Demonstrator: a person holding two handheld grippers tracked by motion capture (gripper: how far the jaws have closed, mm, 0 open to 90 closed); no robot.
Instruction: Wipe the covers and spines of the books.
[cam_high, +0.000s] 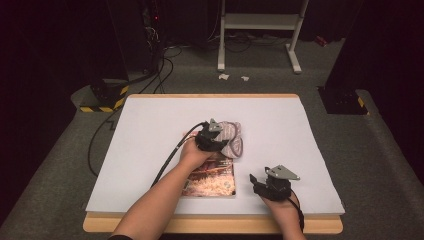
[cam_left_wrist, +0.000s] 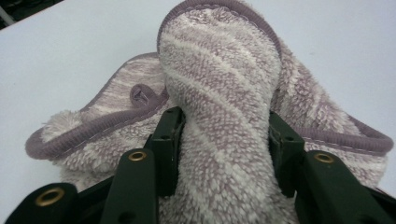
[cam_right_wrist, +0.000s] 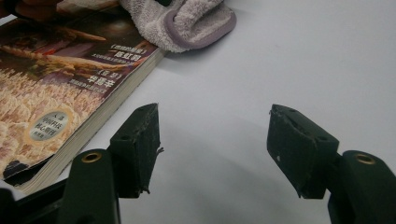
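A fluffy lilac-and-white striped towel (cam_high: 231, 136) lies bunched near the middle of the white table (cam_high: 150, 130), its near end overlapping a paperback book (cam_high: 212, 180). My left gripper (cam_high: 220, 139) is shut on a thick fold of the towel (cam_left_wrist: 224, 107), which bulges up between the two black pads (cam_left_wrist: 170, 144). In the right gripper view the book (cam_right_wrist: 56, 88) lies to the left with the towel's edge (cam_right_wrist: 187, 21) resting over its far corner. My right gripper (cam_high: 257, 181) rests near the table's front edge, right of the book, its fingers (cam_right_wrist: 137, 144) open over bare table.
The table's wooden front edge (cam_high: 210, 225) runs along the bottom. Beyond the far edge a white metal stand (cam_high: 260, 30) is on the grey floor, with black cables (cam_high: 160, 70) and a yellow-striped base (cam_high: 102, 100) at the back left.
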